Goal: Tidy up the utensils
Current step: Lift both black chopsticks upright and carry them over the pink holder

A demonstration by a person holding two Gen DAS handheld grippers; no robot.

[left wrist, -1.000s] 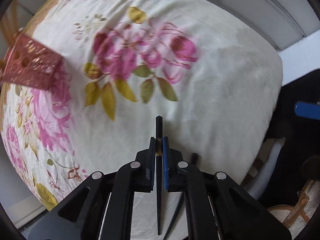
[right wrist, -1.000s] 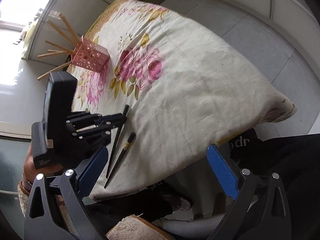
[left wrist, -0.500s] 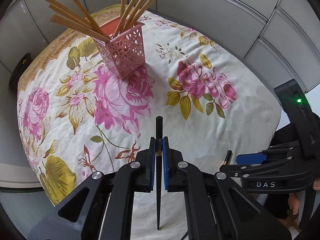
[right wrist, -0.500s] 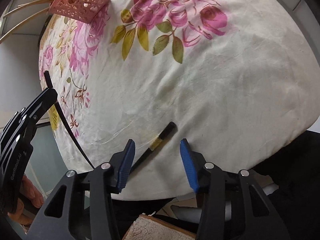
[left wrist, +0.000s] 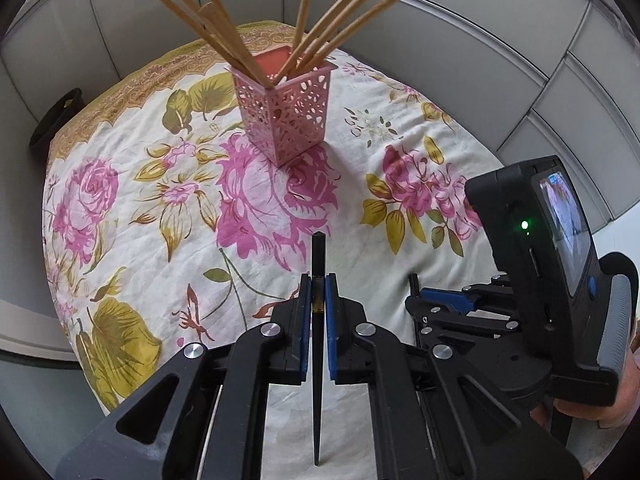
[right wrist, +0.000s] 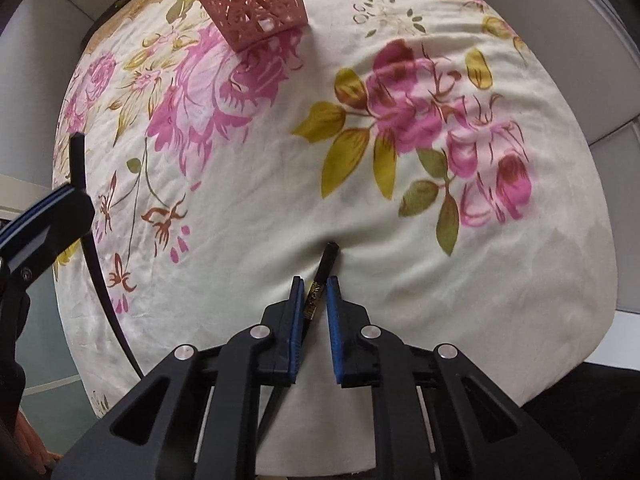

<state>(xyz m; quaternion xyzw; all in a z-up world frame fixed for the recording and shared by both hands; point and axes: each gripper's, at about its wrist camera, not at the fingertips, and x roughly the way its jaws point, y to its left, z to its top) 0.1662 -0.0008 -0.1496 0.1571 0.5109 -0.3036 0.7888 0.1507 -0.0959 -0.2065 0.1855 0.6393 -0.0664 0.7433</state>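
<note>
My left gripper (left wrist: 319, 280) is shut on a black chopstick (left wrist: 318, 252), held off the cloth and pointing toward the pink lattice holder (left wrist: 288, 120), which stands farther back with several wooden chopsticks (left wrist: 224, 36) in it. My right gripper (right wrist: 316, 284) points down at the near table edge. Its jaws are closing on a second black chopstick (right wrist: 325, 260) with a gold band, and the blue pads meet its sides while it lies slanted on the cloth. In the right wrist view the left gripper (right wrist: 60, 196) and its chopstick (right wrist: 78, 156) show at the left, and the holder (right wrist: 248, 4) at the top.
A floral cloth (left wrist: 168, 208) covers the round table, which drops off close behind both grippers. The right gripper's camera unit (left wrist: 552, 240) stands just right of my left gripper, with a hand (left wrist: 600, 412) behind it. A dark object (left wrist: 56, 120) sits at the far left edge. Grey wall panels ring the table.
The left gripper swung round with its chopstick and now faces the holder. The right gripper came down over the second chopstick and its jaws went from wide apart to closed around it.
</note>
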